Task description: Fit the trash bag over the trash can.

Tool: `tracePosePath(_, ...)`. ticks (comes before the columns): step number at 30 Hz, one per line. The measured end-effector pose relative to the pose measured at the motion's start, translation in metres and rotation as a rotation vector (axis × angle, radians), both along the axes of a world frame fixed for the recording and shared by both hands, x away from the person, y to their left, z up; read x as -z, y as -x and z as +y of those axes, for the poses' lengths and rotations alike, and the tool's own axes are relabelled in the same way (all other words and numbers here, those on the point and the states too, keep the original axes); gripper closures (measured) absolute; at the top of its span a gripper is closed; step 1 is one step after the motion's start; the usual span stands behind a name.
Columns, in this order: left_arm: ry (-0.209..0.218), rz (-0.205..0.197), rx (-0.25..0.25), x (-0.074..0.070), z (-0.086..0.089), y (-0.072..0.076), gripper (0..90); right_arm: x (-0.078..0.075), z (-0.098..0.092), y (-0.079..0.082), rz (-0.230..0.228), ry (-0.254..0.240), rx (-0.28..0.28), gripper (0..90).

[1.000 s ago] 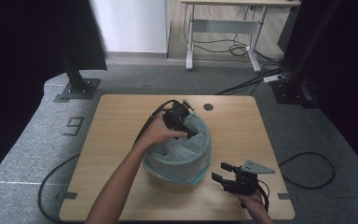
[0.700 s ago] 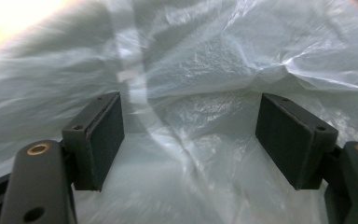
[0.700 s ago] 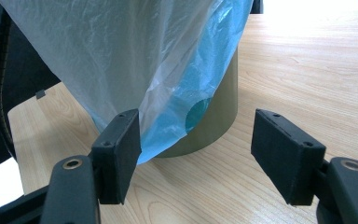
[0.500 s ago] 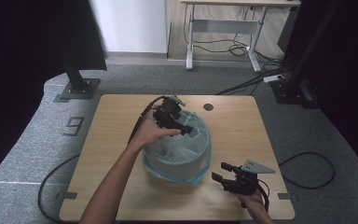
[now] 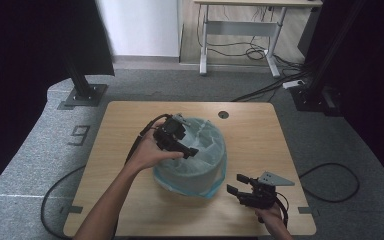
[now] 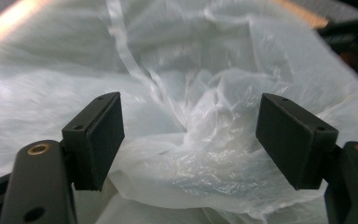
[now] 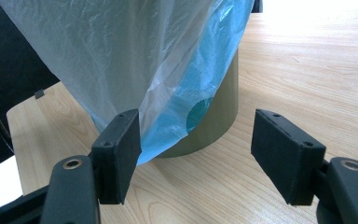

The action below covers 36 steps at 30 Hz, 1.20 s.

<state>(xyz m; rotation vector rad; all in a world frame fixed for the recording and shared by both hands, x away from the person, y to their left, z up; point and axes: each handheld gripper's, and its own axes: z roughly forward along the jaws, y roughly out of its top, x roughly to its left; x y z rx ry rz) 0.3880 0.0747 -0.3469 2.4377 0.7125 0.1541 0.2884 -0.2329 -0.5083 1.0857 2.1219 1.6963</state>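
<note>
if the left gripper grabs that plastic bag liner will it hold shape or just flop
The plastic bag liner is thin and crumpled, so it will probably flop and bunch. It looks light and likely slippery. Its edge drapes loosely over the bin, so a tug may shift it.

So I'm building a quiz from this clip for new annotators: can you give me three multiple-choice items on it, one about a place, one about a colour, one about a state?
1. Where is the left tool?
A. over the bin's open top
B. flat on the floor
C. by the table's far right corner

2. What colour is the bin liner?
A. red
B. translucent pale blue
C. black

3. How do the right tool's jaws stand?
A. open, holding nothing
B. shut on the liner
C. shut on a cable

Answers:
1 A, the high view shows it above the lined bin.
2 B, the right gripper view shows thin bluish film.
3 A, bare table shows through the gap.
</note>
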Motion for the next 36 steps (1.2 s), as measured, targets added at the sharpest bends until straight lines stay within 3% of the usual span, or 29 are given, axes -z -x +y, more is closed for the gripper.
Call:
tracePosePath(3,-0.051,0.023,-0.005,0.008,-0.009,-0.003,23.2,0.0,0.0,0.0,0.002,0.001,0.001,32.1)
tracePosePath(11,-0.136,0.115,-0.012,0.025,-0.02,-0.017,22.7,0.0,-0.002,0.0,0.005,0.001,0.003,32.1)
tracePosePath(15,-0.137,0.117,-0.016,0.025,-0.021,-0.017,23.0,0.001,-0.002,-0.001,0.007,0.005,-0.001,32.1)
tracePosePath(17,-0.119,0.105,-0.014,0.022,-0.019,-0.015,23.0,0.001,-0.002,0.0,0.006,0.006,-0.002,32.1)
tracePosePath(22,-0.005,0.034,-0.018,0.005,-0.004,-0.003,23.5,0.0,-0.003,0.0,0.003,0.002,0.004,32.1)
tracePosePath(30,0.164,-0.07,-0.049,-0.016,0.037,0.022,23.6,0.0,-0.003,0.0,0.001,0.006,0.0,32.1)
tracePosePath(36,0.214,-0.144,-0.085,-0.015,0.072,0.046,23.6,0.0,-0.003,-0.001,0.003,0.005,0.003,32.1)
